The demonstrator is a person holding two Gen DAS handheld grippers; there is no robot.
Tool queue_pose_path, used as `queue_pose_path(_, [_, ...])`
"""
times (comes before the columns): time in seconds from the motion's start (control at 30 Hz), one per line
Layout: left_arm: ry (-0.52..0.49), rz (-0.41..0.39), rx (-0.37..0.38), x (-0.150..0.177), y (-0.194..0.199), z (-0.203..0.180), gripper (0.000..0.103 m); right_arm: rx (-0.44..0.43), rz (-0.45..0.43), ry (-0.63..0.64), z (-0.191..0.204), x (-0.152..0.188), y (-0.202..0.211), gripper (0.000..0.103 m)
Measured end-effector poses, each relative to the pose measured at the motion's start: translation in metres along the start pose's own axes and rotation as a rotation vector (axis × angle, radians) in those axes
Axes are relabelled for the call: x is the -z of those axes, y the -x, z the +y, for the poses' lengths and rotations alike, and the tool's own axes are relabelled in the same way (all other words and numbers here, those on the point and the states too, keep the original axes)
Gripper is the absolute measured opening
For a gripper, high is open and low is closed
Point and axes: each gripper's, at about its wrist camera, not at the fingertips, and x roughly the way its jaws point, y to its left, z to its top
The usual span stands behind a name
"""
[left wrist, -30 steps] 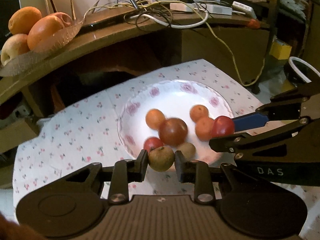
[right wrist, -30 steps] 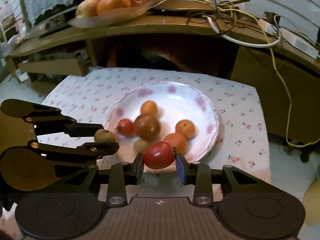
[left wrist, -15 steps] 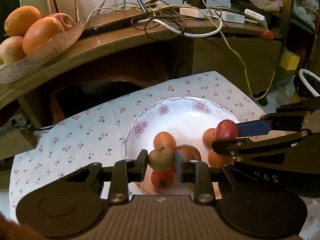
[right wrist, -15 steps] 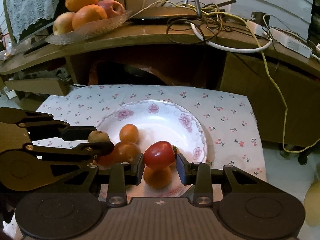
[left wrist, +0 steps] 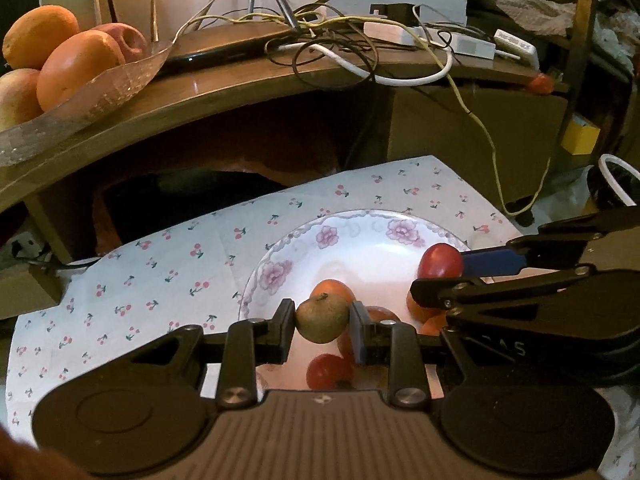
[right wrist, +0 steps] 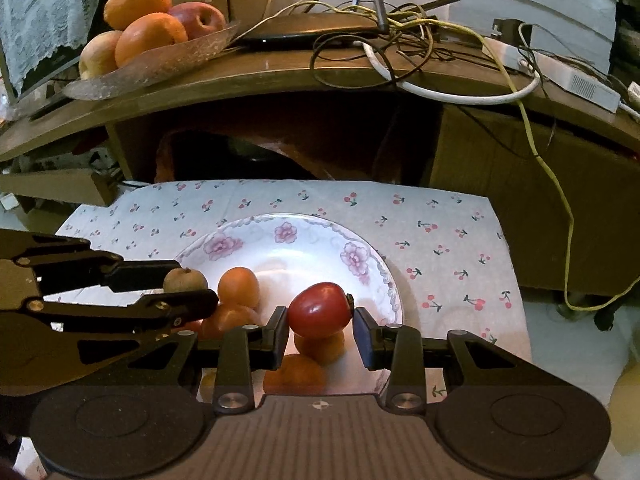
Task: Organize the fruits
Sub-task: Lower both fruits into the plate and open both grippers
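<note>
Left gripper (left wrist: 322,322) is clamping a brownish-green round fruit (left wrist: 322,319), kiwi-like, exact type unclear. The fruit is sitting dead centre between the two jaw pads, touching both, stem nub pointing up. It is hanging above the near half of the floral plate (left wrist: 280,268), not resting on it.

Right gripper (right wrist: 321,322) is pinching a red tomato (right wrist: 319,310). The tomato is lying on its side between the pads, calyx end against the blue right pad, its upper half bulging above the jaw line. It is being held clear of the plate, over the near-right part of it.

Cross-check: in the left wrist view the right gripper is coming in from the right edge with the tomato at its tips; in the right wrist view the left gripper is coming in from the left edge with the brown fruit at its tips. The two grippers are side by side, near each other, not touching.

Under the jaws: several small orange fruits (right wrist: 238,286) and one small red tomato (left wrist: 329,372) are lying in the plate well, clustered toward its near side, partly hidden by the grippers.

The plate is sitting on a cherry-print cloth (right wrist: 440,236), roughly mid-cloth.

Farther back: a wooden shelf (right wrist: 280,76) is carrying a glass dish (right wrist: 160,60) of oranges and apples at its left end, and a tangle of cables (right wrist: 400,40) toward the right.
</note>
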Motion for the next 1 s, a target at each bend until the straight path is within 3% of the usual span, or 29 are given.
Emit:
queue_pose_path(0.83, [0.05,-0.018,-0.04,0.0,0.014,0.019,0.038,-0.04,-0.025,-0.092,-0.012,-0.005,0.002,0.041])
queue_pose_path(1.0, [0.046,-0.004,-0.051,0.011,0.026,0.014,0.044,-0.024,-0.022,-0.089,-0.009,0.001,0.011,0.041])
